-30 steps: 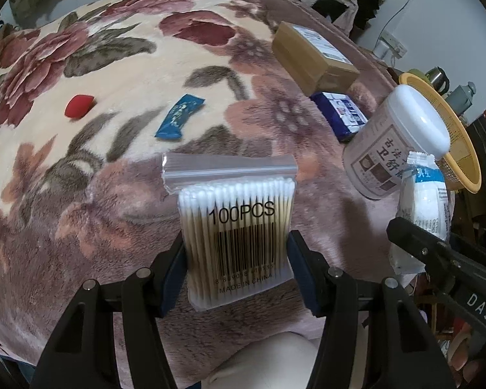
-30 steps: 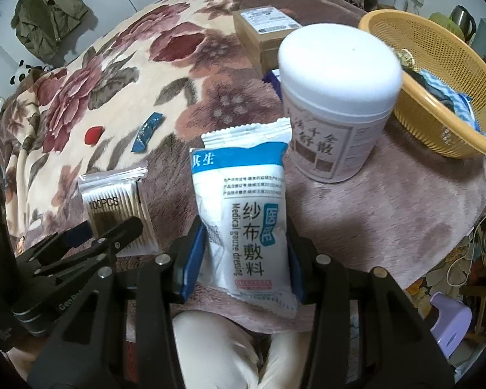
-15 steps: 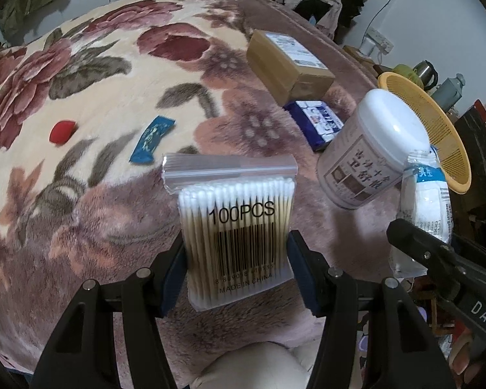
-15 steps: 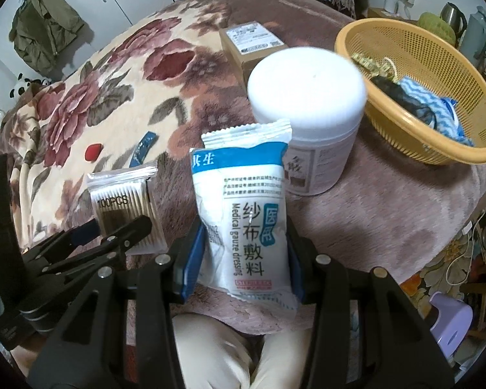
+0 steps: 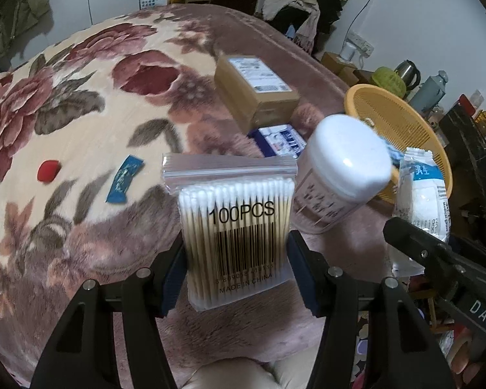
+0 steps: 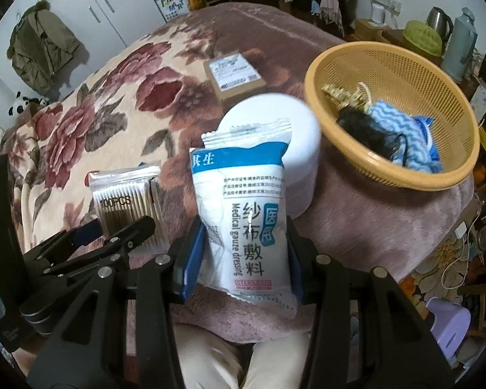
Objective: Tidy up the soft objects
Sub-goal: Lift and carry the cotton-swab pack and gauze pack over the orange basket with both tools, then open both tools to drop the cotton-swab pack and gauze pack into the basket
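Both grippers have lifted and shifted right since a second ago, so the round yellow plastic mesh basket (image 6: 366,159) now shows far more in both views. Floral plush blanket (image 5: 81,123) covers the bed, rose-and-cream pattern, mauve near edge. Basket sits on the blanket at right, holding a blue-white wavy cloth (image 6: 401,126), a black tangle and a gold-coloured item. Brown cardboard box with white label (image 5: 256,94) lies farther back. White-lidded cylindrical tub with printed label (image 5: 343,165) stands between box and basket, just beside the basket rim. Left gripper (image 5: 236,272): jaws clenched on a clear zip bag of cotton swabs marked 100PCS (image 5: 236,227), bag upright, held above the blanket. Right gripper (image 6: 243,259): jaws clenched on a white-and-blue medical gauze dressing packet (image 6: 243,214), upright, in front of the tub, left of the basket. Dark blue flat pack (image 5: 278,139) lies beside the tub. Small blue sachet (image 5: 124,180) and small red soft piece (image 5: 48,170) lie apart on the cream area.
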